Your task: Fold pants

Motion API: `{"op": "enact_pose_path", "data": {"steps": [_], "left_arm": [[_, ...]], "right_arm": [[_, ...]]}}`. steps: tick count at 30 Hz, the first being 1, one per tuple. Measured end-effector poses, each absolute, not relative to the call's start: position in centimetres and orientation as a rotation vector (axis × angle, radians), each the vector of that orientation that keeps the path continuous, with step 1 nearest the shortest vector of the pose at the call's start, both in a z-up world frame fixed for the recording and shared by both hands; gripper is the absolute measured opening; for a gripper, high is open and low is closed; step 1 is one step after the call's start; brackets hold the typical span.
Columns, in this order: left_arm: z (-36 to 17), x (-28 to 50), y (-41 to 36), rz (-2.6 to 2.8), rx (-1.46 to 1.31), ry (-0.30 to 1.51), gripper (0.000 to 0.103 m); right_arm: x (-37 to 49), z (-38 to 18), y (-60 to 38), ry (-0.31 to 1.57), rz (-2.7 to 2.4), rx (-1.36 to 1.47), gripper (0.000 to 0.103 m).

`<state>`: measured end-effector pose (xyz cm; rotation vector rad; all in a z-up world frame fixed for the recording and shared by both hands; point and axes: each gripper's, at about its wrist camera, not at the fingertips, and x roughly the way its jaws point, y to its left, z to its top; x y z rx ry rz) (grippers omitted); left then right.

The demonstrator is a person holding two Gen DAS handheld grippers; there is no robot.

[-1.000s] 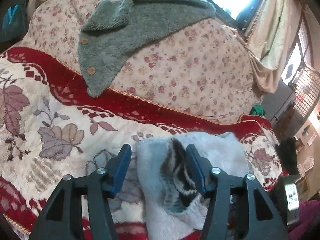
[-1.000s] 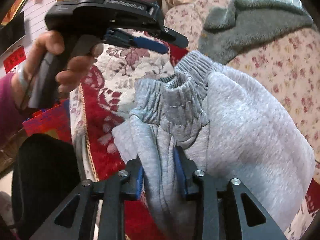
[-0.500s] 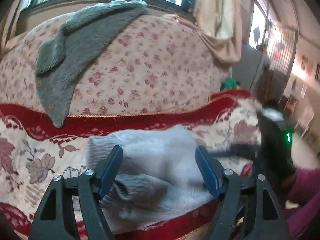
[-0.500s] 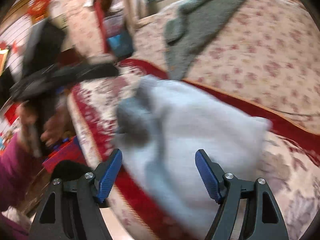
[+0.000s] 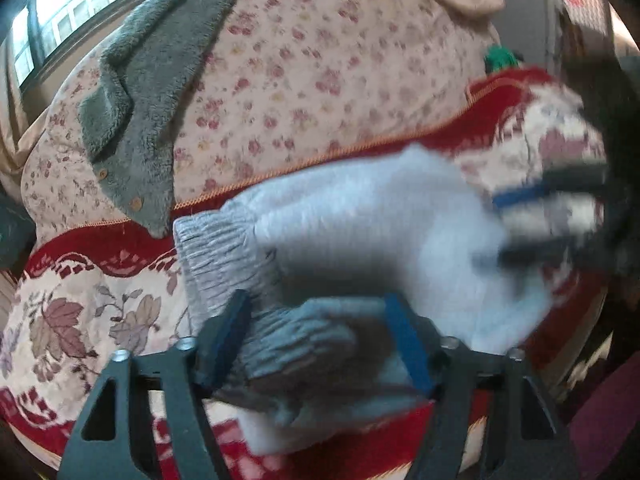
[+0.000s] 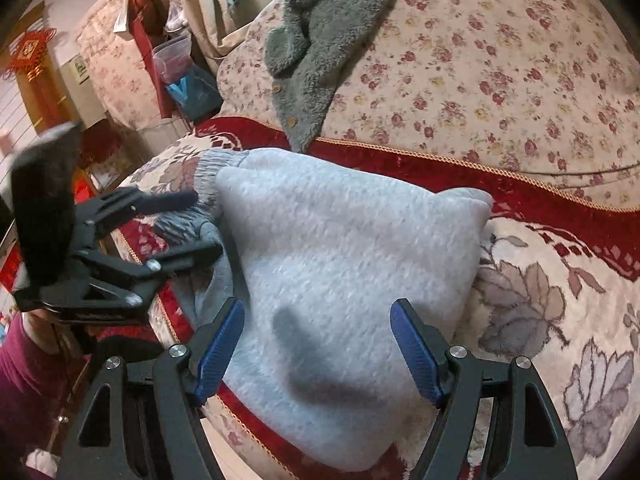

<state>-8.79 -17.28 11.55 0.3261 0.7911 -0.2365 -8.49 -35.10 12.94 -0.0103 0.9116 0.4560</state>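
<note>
Pants (image 5: 372, 216), light grey fleece, folded into a bundle on the red leaf-patterned sofa throw (image 5: 72, 320). Left wrist view: left gripper (image 5: 320, 344) jaws closing around the dark grey ribbed cuff (image 5: 296, 344); blur hides whether the pads press yet. Risk: a partial bite drags the cuff out and spoils the fold. Right wrist view: right gripper (image 6: 316, 352) wide, empty, over the bundle, which overhangs the throw's front edge; a nudge could tip it off.

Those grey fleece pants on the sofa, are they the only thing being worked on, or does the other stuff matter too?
Part of the job:
- grey fleece pants, lying folded
- left gripper, jaws closing around the ribbed cuff
- right gripper, open above the pants

Just lying about:
- grey-green fluffy buttoned cardigan
- red leaf-patterned seat cover
- floral sofa back
</note>
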Motion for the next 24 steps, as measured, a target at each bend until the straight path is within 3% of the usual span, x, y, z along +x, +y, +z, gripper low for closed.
{"op": "enact_pose_path", "data": {"steps": [2, 9, 21, 24], "left_arm": [[10.9, -9.4, -16.3, -0.246, 0.352, 0.803, 0.056], [10.4, -10.1, -14.4, -0.271, 0.26, 0.794, 0.056], [14.5, -11.8, -9.1, -0.204, -0.04, 0.745, 0.059], [15.7, -11.7, -7.8, -0.204, -0.16, 0.725, 0.064]], "right_arm": [[-8.0, 13.3, -35.2, 0.898, 0.445, -0.02, 0.08], [-4.4, 12.5, -35.2, 0.918, 0.326, -0.035, 0.081], [-10.4, 13.0, -27.9, 0.814, 0.692, -0.212, 0.081], [-10.7, 11.5, -26.0, 0.832, 0.754, -0.23, 0.081]]}}
